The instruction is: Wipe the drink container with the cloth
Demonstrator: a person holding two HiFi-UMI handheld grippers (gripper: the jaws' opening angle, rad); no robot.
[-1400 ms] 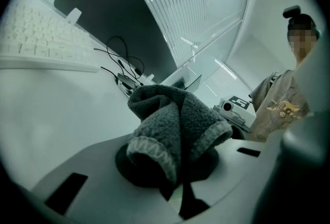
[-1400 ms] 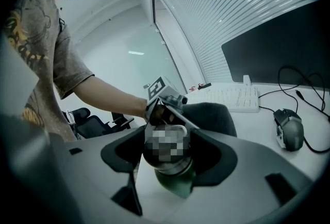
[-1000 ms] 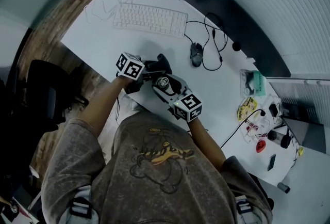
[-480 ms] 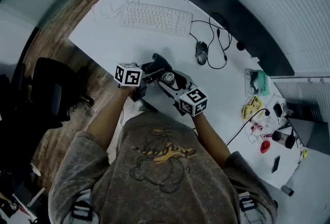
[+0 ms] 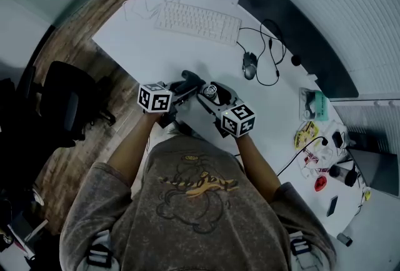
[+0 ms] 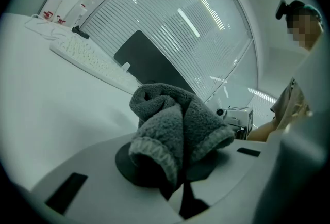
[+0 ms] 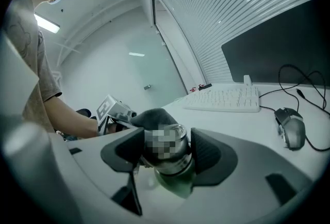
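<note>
Head view: the right gripper (image 5: pixel 219 96) grips the drink container (image 5: pixel 212 91). The left gripper (image 5: pixel 182 88) holds the cloth (image 5: pixel 189 79) just left of the container.
Left gripper view: the jaws are pinched together on the bunched grey cloth (image 6: pixel 175 127).
Right gripper view: the jaws stand fairly wide, with the pads pressing on both sides of the container (image 7: pixel 167 150). The cloth (image 7: pixel 153 117) is just behind the container.

Bare white desk (image 5: pixel 165 54) lies open from its near edge to the keyboard (image 5: pixel 199 22). Farther right the corded mouse (image 5: pixel 250 65) blocks the way, the monitor (image 5: pixel 294 29) walls the far side, and clutter (image 5: pixel 314 104) fills the right end. The left gripper (image 5: pixel 187 84) with its cloth (image 5: pixel 192 78) closes off the left side of the drink container (image 5: pixel 213 91)
</note>
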